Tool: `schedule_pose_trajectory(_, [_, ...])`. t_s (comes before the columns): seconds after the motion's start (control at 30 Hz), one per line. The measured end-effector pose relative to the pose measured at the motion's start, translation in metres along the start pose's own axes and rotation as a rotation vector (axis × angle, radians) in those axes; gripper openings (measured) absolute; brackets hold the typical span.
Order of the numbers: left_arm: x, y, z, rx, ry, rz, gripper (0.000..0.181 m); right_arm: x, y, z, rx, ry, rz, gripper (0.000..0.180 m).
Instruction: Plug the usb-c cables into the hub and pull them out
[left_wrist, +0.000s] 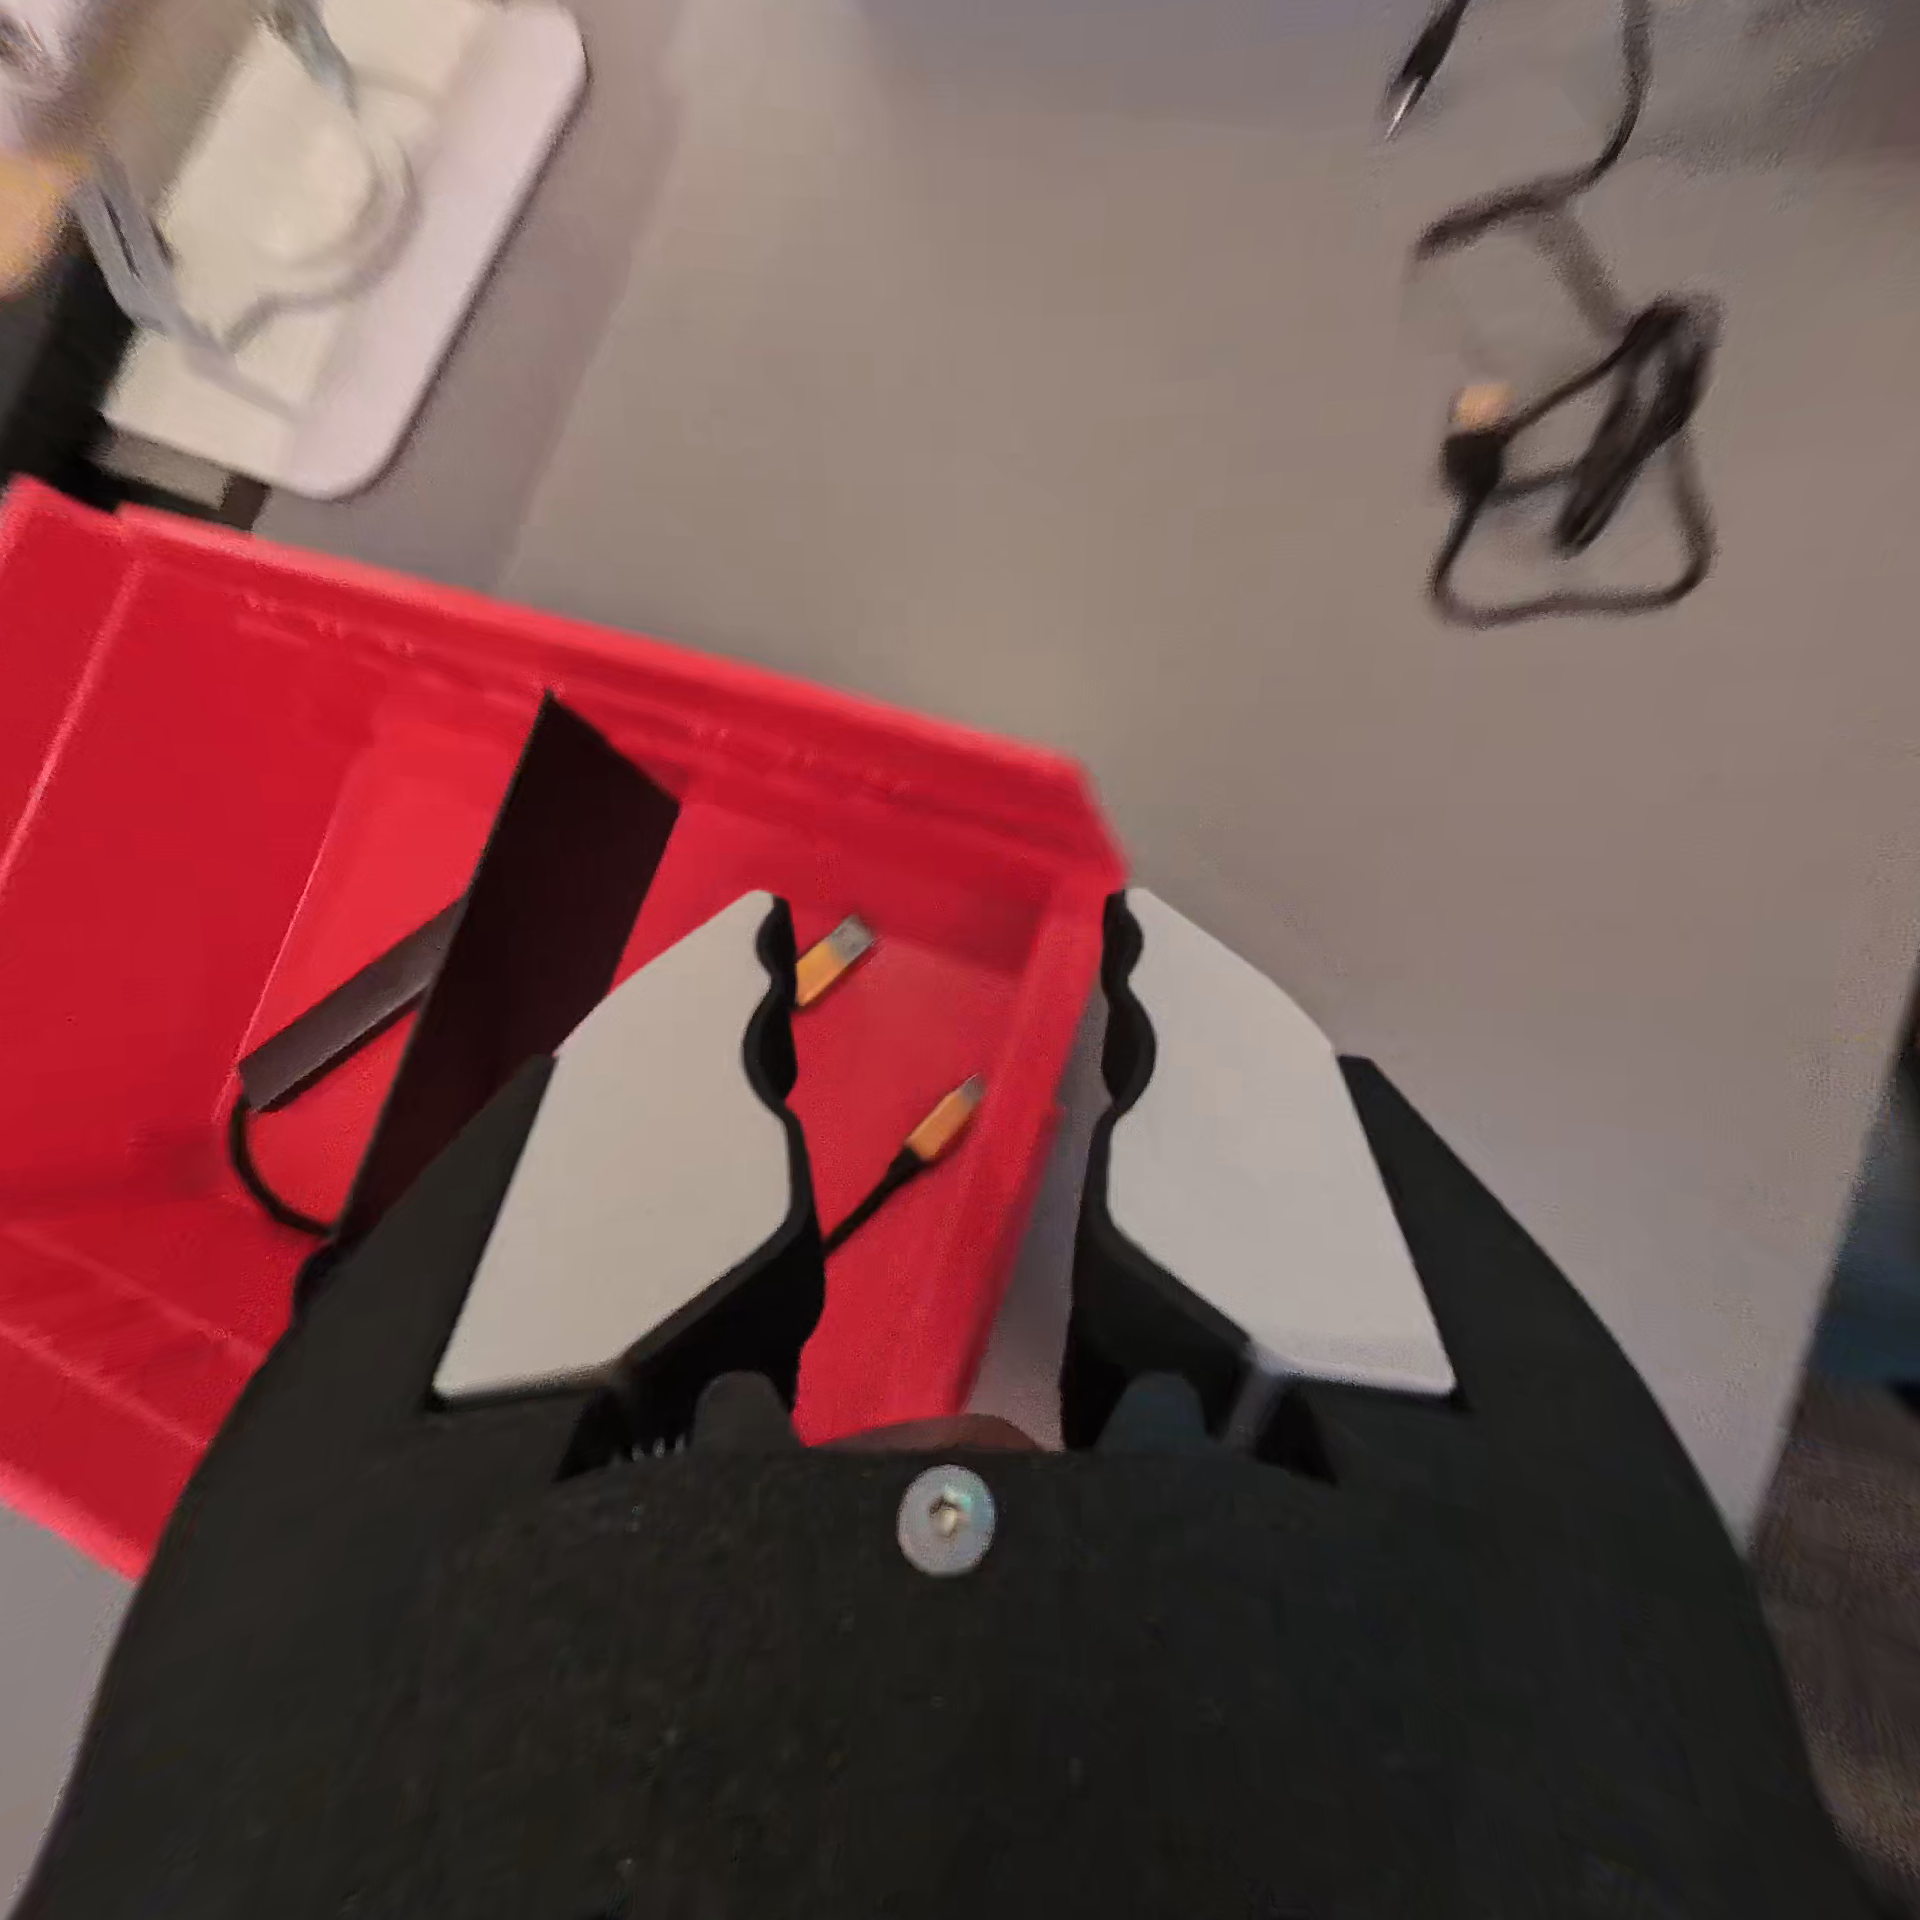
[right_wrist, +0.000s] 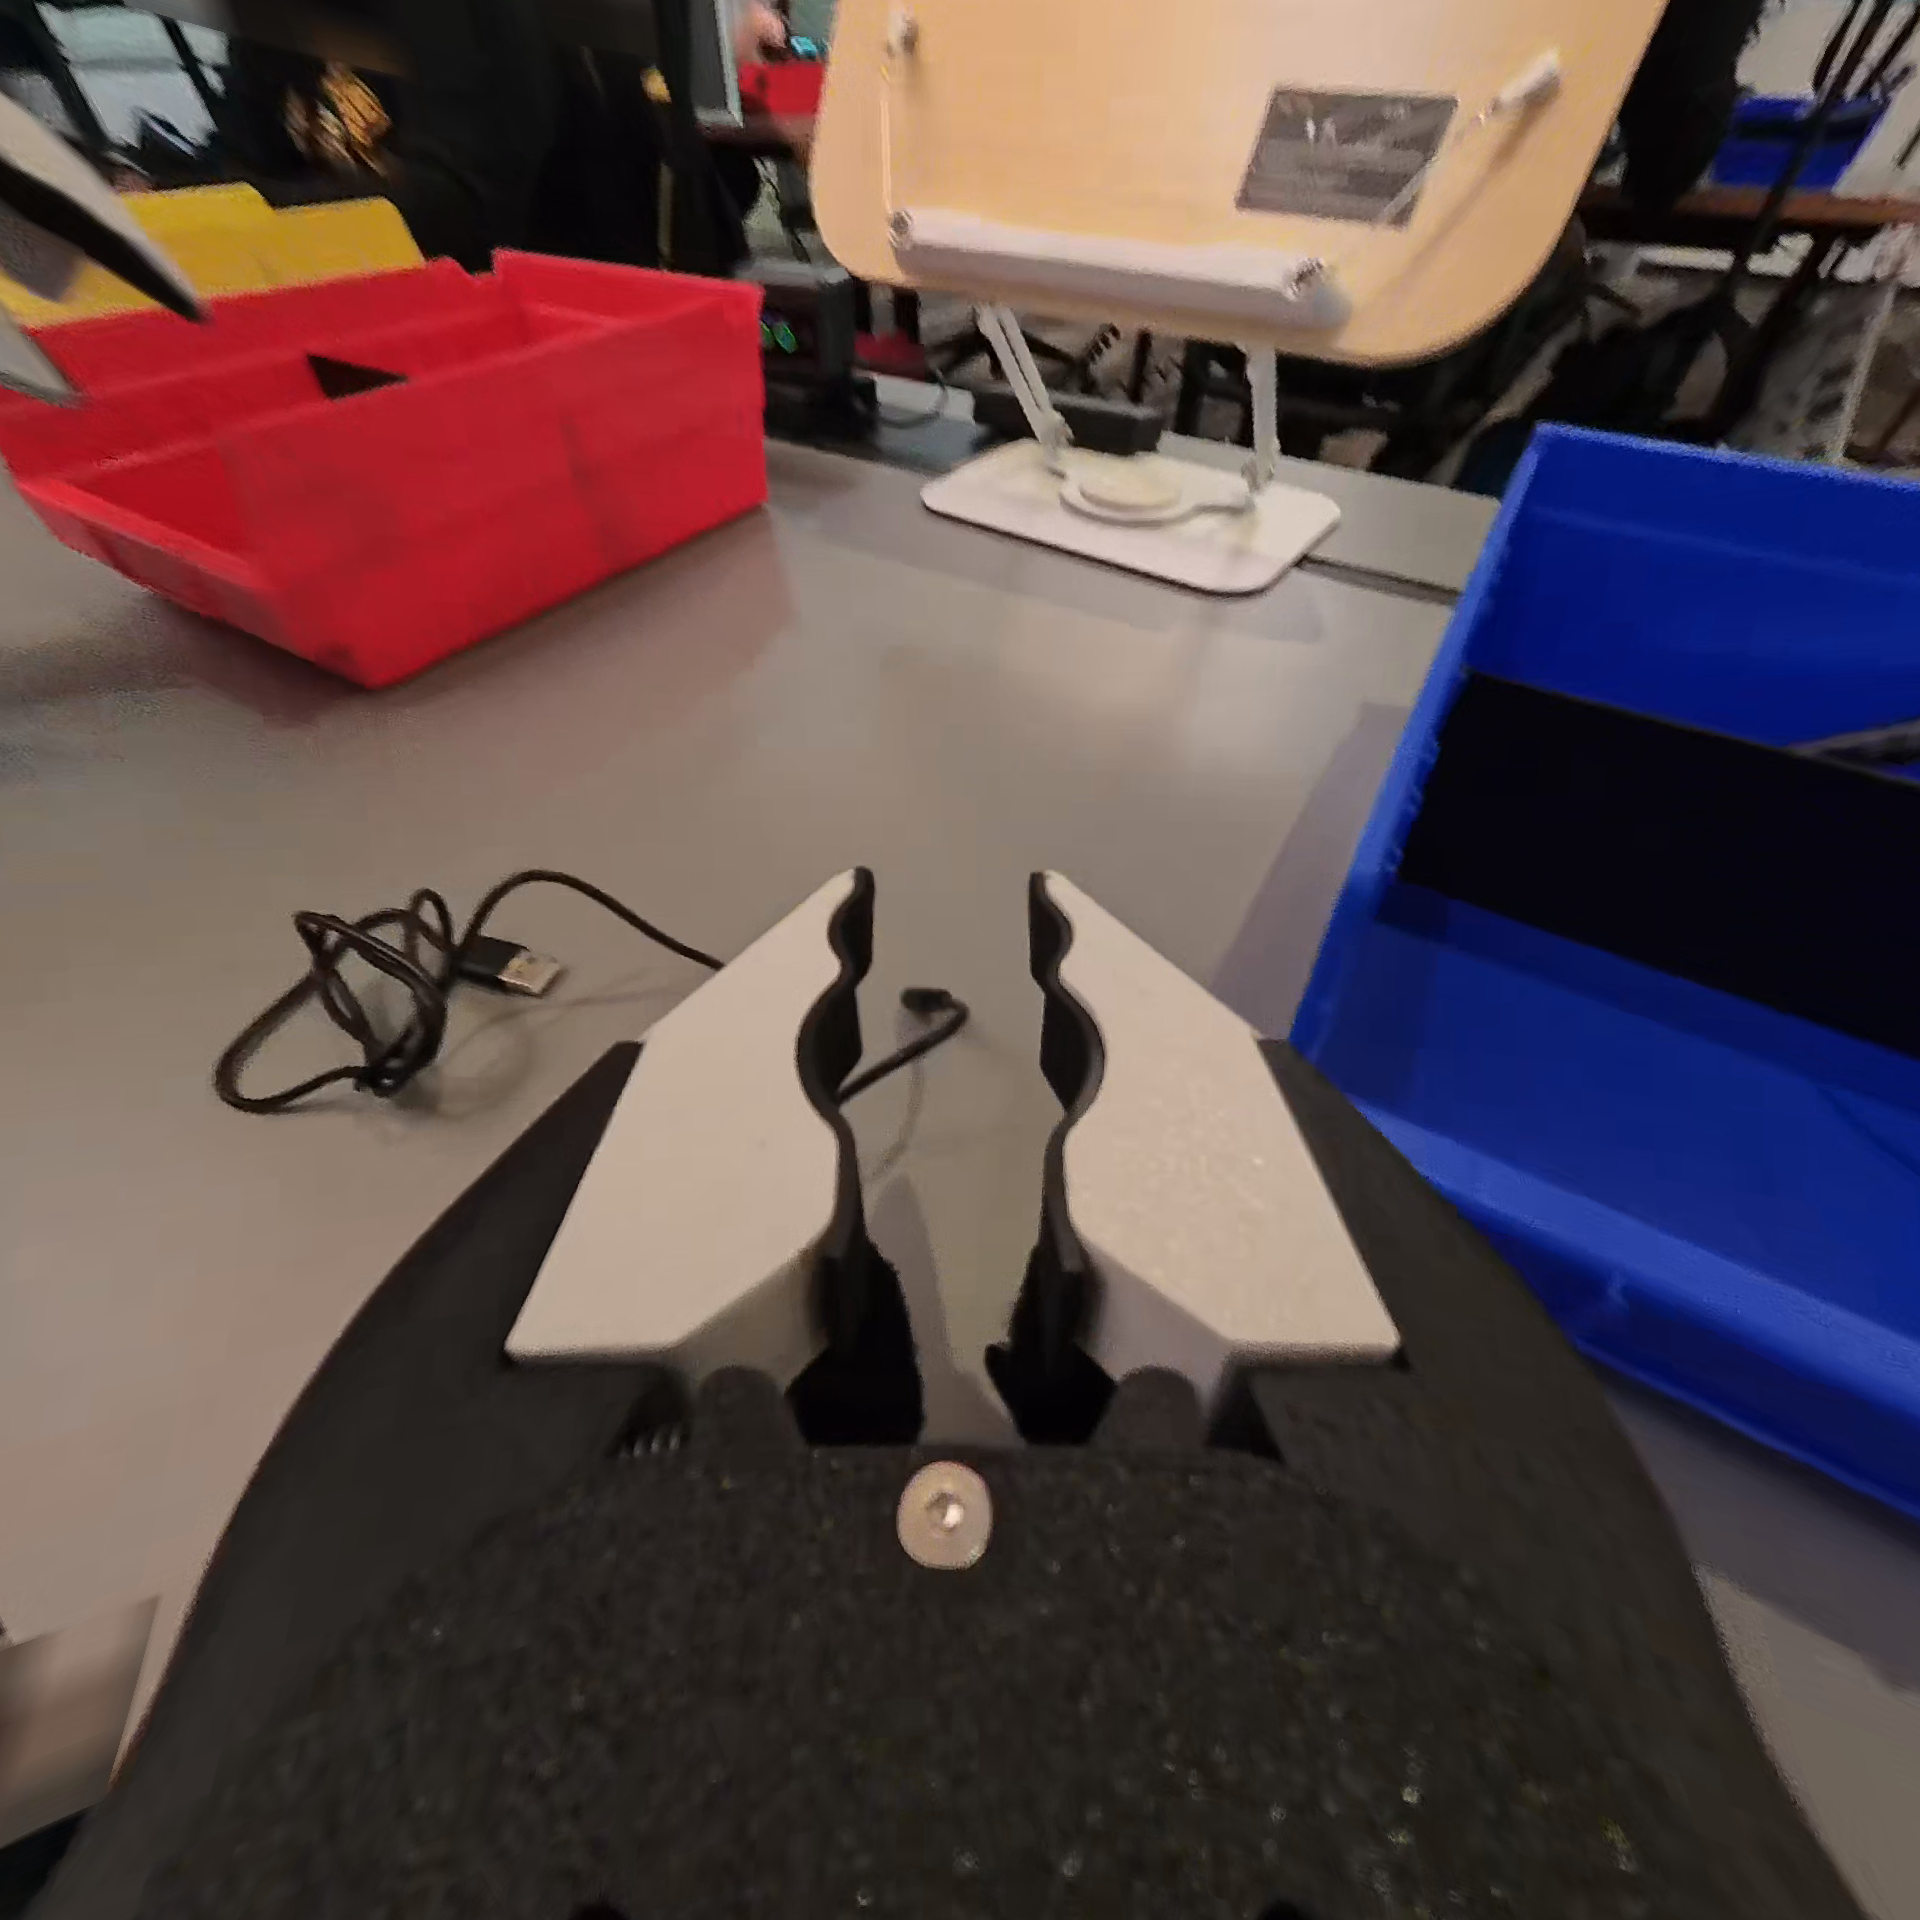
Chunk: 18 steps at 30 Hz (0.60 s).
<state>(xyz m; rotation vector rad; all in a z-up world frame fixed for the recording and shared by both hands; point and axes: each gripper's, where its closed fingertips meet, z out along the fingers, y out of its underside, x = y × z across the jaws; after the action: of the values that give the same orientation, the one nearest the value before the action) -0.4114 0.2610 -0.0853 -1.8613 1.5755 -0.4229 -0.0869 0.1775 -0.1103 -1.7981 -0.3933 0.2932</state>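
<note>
The smooth grey tabletop (right_wrist: 935, 727) has a dull satin sheen. The red plastic bin (right_wrist: 499, 488) looks matt, the blue plastic bin (right_wrist: 1662, 1091) slightly glossier. The thin black rubbery cable (right_wrist: 343, 997) ends in a shiny metal plug. The right gripper (right_wrist: 951, 914) has grainy matt grey fingers (right_wrist: 717, 1164), a rough black body and a bright metal screw.

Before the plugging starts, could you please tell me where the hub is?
In the left wrist view, the grey hub lies inside the red bin, left of the black divider, opposite two orange-tipped plugs.
</note>
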Motion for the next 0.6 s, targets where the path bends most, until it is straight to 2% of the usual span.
schedule_pose_trajectory(0.17, [-0.044,0.060,0.042,-0.330,0.089,0.114,0.048,-0.011,-0.018,-0.004,0.116,-0.053,-0.031,0.030])
schedule_pose_trajectory(0.37, [-0.067,0.088,0.072,-0.575,0.084,0.293,0.042,-0.008,-0.015,-0.005,0.102,-0.103,0.077,0.029])
schedule_pose_trajectory(0.53, [-0.061,0.096,0.078,-0.600,0.161,0.279,0.012,-0.007,-0.014,-0.006,0.103,-0.148,0.147,0.029])
schedule_pose_trajectory(0.6, [-0.061,0.097,0.078,-0.586,0.149,0.285,0.008,-0.008,-0.015,-0.006,0.103,-0.160,0.158,0.028])
